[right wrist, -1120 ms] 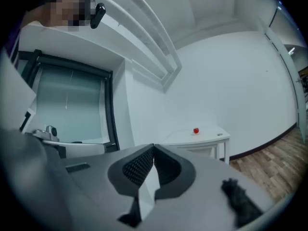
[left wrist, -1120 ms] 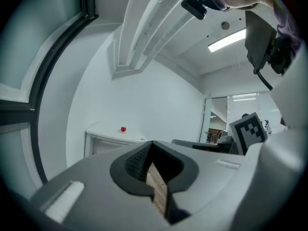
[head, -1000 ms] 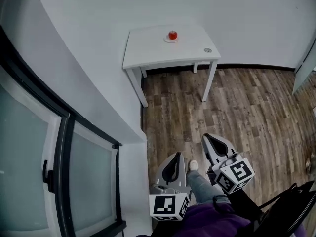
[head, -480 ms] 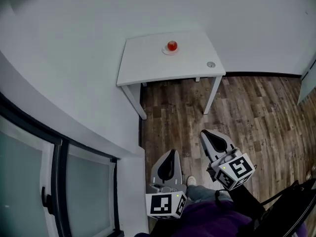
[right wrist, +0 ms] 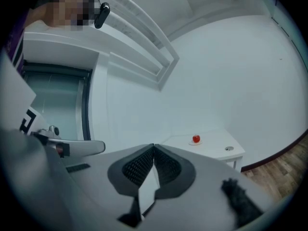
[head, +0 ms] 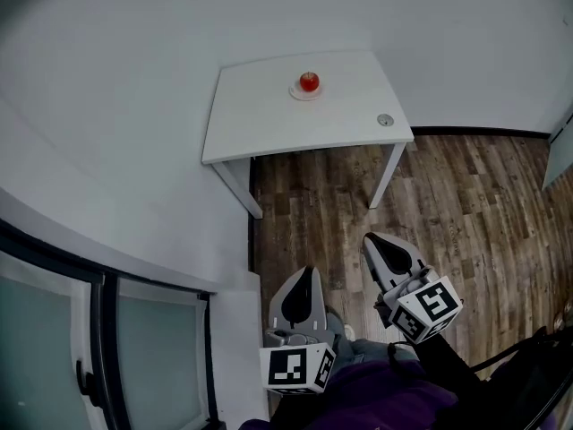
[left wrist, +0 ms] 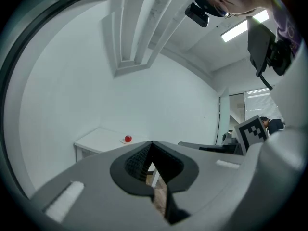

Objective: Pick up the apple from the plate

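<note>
A small red apple [head: 309, 81] sits on a little white plate [head: 301, 93] near the back of a white table [head: 260, 119]. The apple [left wrist: 127, 138] also shows far ahead in the left gripper view, and the apple [right wrist: 196, 138] likewise in the right gripper view. My left gripper [head: 306, 271] and right gripper [head: 372, 238] are held low over the wooden floor, well short of the table. Both point level toward it, tips touching, with nothing between the jaws. Both are shut.
A small round metal object [head: 385, 119] lies near the table's right front corner. A white wall [head: 134, 150] runs along the left, with a dark-framed glass door [head: 89, 348] at the lower left. Wooden floor [head: 466, 204] stretches to the right of the table.
The table and apple have come nearer and fill more of the head view. Both grippers moved forward with the person and stayed shut. The glass door has slid toward the lower left edge.
</note>
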`<state>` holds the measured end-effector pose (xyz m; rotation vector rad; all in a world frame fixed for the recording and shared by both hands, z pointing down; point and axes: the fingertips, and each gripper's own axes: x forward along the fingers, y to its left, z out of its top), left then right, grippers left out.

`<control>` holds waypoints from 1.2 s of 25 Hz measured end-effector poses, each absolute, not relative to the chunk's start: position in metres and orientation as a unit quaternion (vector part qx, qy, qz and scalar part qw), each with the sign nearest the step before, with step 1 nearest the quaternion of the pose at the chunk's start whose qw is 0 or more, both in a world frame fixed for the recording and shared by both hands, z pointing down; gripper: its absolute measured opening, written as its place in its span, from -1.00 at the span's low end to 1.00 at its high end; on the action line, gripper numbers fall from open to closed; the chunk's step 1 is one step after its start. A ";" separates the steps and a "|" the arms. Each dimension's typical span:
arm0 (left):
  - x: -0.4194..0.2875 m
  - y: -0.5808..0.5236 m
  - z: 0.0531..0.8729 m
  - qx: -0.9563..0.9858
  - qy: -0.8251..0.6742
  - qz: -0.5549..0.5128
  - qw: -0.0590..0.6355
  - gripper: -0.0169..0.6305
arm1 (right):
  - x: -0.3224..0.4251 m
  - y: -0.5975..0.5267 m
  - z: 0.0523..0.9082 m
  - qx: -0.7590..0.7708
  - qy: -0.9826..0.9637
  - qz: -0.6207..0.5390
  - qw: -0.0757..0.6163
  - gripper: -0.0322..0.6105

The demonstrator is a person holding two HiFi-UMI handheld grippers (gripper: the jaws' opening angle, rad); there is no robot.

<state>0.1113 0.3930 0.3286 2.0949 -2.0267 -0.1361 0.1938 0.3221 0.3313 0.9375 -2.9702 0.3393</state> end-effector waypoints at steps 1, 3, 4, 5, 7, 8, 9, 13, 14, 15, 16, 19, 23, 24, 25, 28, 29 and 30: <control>0.108 0.386 0.329 0.715 -0.689 -0.049 0.109 -0.93 | 0.192 0.316 0.334 0.303 -0.947 0.110 0.004 -0.87; 0.100 0.366 0.328 0.716 -0.688 -0.056 0.105 -0.93 | 0.187 0.299 0.335 0.307 -0.946 0.108 0.004 -0.87; 0.095 0.355 0.327 0.717 -0.687 -0.058 0.105 -0.93 | 0.182 0.288 0.334 0.309 -0.945 0.106 0.004 -0.87; 0.089 0.342 0.328 0.717 -0.686 -0.059 0.106 -0.93 | 0.177 0.277 0.333 0.310 -0.945 0.105 0.004 -0.87; 0.073 0.315 0.329 0.718 -0.685 -0.056 0.112 -0.93 | 0.164 0.251 0.333 0.310 -0.944 0.110 0.003 -0.87; 0.063 0.302 0.329 0.718 -0.685 -0.053 0.113 -0.93 | 0.157 0.239 0.332 0.309 -0.944 0.112 0.004 -0.87; 0.054 0.288 0.329 0.718 -0.685 -0.049 0.112 -0.93 | 0.150 0.226 0.332 0.308 -0.945 0.111 0.006 -0.87; 0.015 0.241 0.330 0.715 -0.690 -0.045 0.102 -0.93 | 0.122 0.176 0.330 0.319 -0.943 0.097 0.009 -0.87; 0.007 0.230 0.331 0.716 -0.689 -0.044 0.103 -0.93 | 0.115 0.165 0.330 0.322 -0.942 0.097 0.007 -0.87; 0.001 0.219 0.331 0.718 -0.687 -0.040 0.103 -0.93 | 0.108 0.154 0.330 0.324 -0.941 0.099 0.005 -0.87; -0.004 0.208 0.331 0.723 -0.683 -0.034 0.103 -0.93 | 0.101 0.143 0.329 0.325 -0.940 0.101 0.004 -0.87; -0.018 0.175 0.330 0.732 -0.673 -0.024 0.100 -0.93 | 0.085 0.114 0.331 0.329 -0.938 0.105 0.001 -0.87; -0.039 0.140 0.337 0.740 -0.663 -0.031 0.104 -0.93 | 0.072 0.085 0.342 0.342 -0.933 0.114 0.012 -0.87; -0.044 0.133 0.340 0.741 -0.661 -0.032 0.108 -0.93 | 0.069 0.080 0.345 0.344 -0.932 0.117 0.014 -0.87; -0.047 0.127 0.344 0.741 -0.661 -0.032 0.114 -0.93 | 0.068 0.075 0.348 0.346 -0.930 0.119 0.017 -0.87; -0.049 0.112 0.357 0.738 -0.661 -0.030 0.133 -0.93 | 0.068 0.061 0.356 0.354 -0.927 0.122 0.027 -0.87; -0.049 0.107 0.360 0.738 -0.660 -0.028 0.137 -0.93 | 0.068 0.056 0.359 0.355 -0.926 0.124 0.029 -0.87; -0.048 0.102 0.363 0.738 -0.659 -0.027 0.140 -0.93 | 0.068 0.050 0.361 0.356 -0.926 0.124 0.030 -0.87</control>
